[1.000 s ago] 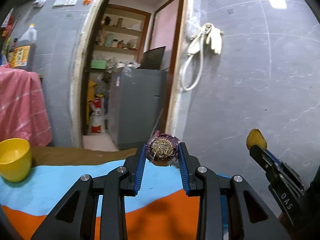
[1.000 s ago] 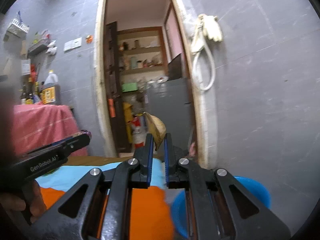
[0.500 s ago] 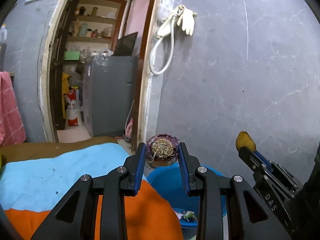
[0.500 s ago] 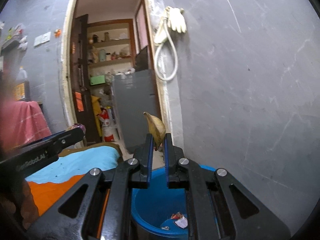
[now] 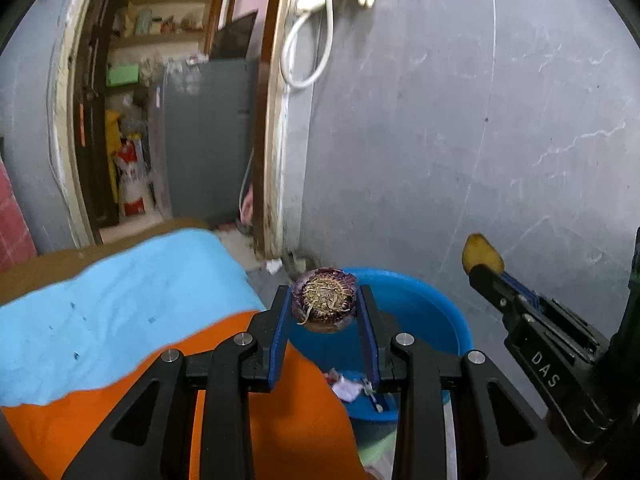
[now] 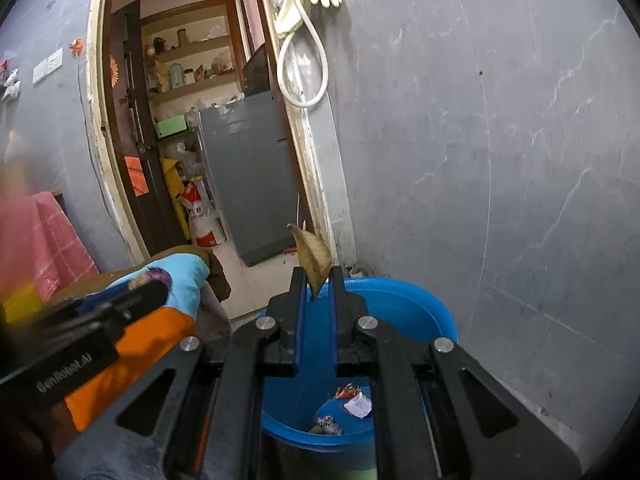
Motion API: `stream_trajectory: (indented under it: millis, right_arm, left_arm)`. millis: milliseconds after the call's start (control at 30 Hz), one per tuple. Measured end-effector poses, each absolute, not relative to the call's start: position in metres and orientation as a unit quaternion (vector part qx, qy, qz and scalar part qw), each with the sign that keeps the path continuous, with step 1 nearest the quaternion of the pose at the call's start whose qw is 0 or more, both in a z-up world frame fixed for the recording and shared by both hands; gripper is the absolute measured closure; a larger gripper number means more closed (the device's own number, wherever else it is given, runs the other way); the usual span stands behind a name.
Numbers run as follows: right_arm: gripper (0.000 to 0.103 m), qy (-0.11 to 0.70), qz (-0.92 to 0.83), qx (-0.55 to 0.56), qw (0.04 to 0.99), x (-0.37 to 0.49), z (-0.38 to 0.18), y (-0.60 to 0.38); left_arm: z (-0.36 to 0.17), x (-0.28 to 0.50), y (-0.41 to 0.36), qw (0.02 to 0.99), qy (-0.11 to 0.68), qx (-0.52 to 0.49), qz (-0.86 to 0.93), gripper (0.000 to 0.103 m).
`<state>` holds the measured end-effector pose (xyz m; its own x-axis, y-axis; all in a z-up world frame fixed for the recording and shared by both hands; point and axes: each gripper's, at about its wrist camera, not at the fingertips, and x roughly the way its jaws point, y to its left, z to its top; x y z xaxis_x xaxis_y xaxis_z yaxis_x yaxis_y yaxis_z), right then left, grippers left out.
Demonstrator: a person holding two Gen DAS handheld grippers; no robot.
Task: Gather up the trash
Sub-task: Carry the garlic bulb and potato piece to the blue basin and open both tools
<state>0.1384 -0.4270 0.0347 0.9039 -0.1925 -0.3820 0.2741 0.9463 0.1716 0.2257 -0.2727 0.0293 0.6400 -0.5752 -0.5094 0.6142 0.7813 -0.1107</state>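
My left gripper point(image 5: 323, 304) is shut on a purple onion end point(image 5: 323, 300) and holds it above the near rim of a blue bucket point(image 5: 420, 312). My right gripper point(image 6: 316, 284) is shut on a dry yellow-brown peel point(image 6: 314, 256) above the same bucket point(image 6: 408, 300). The right gripper also shows in the left wrist view point(image 5: 486, 272) at the right with the yellow peel point(image 5: 480, 254). The left gripper shows blurred at the left in the right wrist view point(image 6: 152, 288). Scraps of paper trash point(image 6: 352, 400) lie inside the bucket.
A table with a light blue and orange cloth point(image 5: 120, 320) is to the left of the bucket. A grey wall point(image 5: 460, 120) stands behind the bucket. An open doorway point(image 6: 200, 140) leads to a storeroom with a grey cabinet point(image 6: 248, 176). A white hose and glove point(image 6: 312, 8) hang on the wall.
Both grippers have swung right from over the table to above the blue bucket, each still holding its piece. The yellow cup has left the view.
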Motion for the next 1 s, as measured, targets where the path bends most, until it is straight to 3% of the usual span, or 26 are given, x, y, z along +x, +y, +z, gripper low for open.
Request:
stream_trajectory:
  millis: [633,1000]
  right_arm:
    - [0.063,0.241,-0.107,0.132,0.955,0.153,0.014,-0.433]
    - [0.050,0.237,-0.110,0.133,0.956,0.153,0.015,-0.433]
  left_arm:
    - [-0.014,0.251,-0.284,0.870,0.351,0.039,-0.344,0.073]
    - [-0.012,0.248,-0.282,0.871,0.347,0.036,-0.347,0.069]
